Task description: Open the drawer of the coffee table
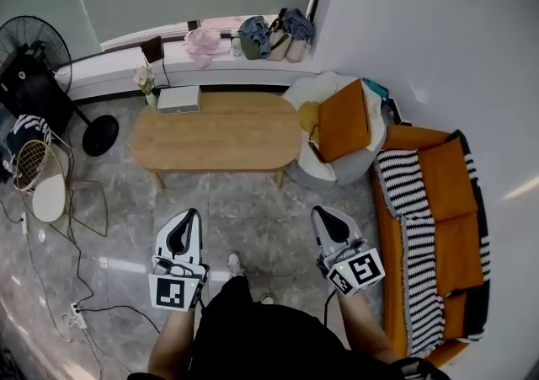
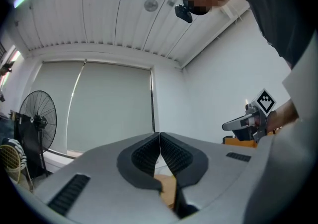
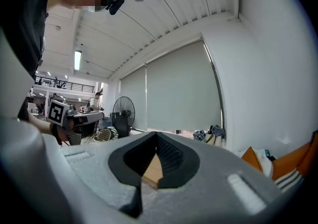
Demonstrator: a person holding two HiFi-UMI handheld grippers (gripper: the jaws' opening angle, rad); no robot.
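Tiled floor (image 1: 253,218) bears the coffee table (image 1: 219,138), white box (image 1: 179,99) on top.

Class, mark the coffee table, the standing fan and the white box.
coffee table (image 1: 227,136): head view, bare wooden top.
standing fan (image 1: 34,43): head view, round grille.
white box (image 1: 179,99): head view, its top face.

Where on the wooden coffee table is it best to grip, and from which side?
Probably under the near long edge of the coffee table, coming low from that side. The oval top hides any drawer front or handle, so the exact spot cannot be told.
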